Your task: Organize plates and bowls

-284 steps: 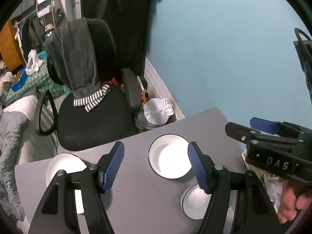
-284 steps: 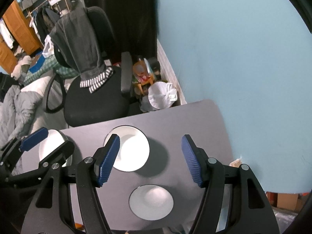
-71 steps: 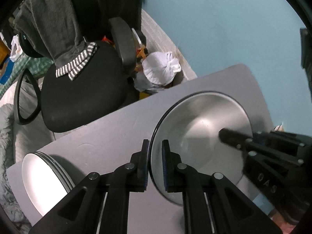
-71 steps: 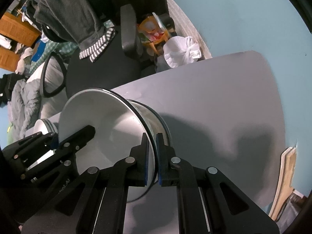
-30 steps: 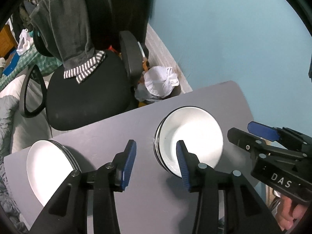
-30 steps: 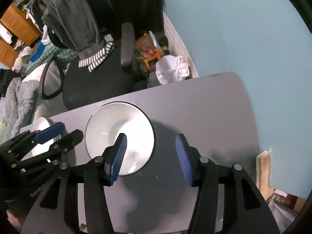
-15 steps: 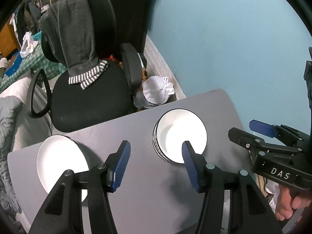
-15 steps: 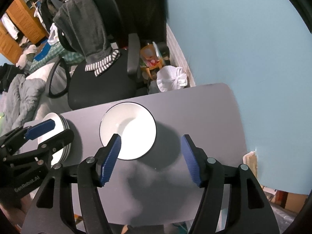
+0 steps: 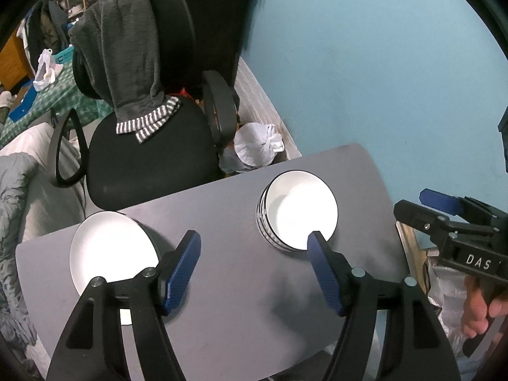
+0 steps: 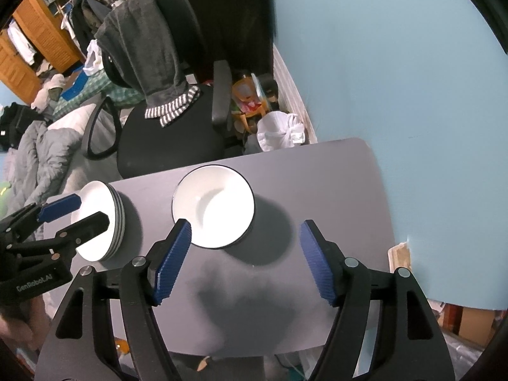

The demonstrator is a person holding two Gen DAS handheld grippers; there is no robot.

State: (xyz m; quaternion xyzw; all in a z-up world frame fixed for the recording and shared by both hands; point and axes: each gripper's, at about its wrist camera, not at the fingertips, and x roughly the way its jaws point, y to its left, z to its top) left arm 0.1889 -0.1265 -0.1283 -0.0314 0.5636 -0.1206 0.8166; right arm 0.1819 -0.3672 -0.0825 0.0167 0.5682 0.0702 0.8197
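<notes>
A stack of white bowls with dark rims stands right of centre on the grey table; it also shows in the right wrist view. A stack of white plates stands at the table's left end, also in the right wrist view. My left gripper is open and empty, raised above the table between the two stacks. My right gripper is open and empty, raised just right of the bowls. Each gripper shows at the edge of the other's view: the right, the left.
A black office chair with a grey garment draped over it stands behind the table. A white plastic bag lies on the floor by the blue wall. Bedding lies at the left. Clutter sits past the table's right edge.
Both grippers were shut on a bowl and set it on the stack. They have since opened and drawn back and up, so both stacks look smaller.
</notes>
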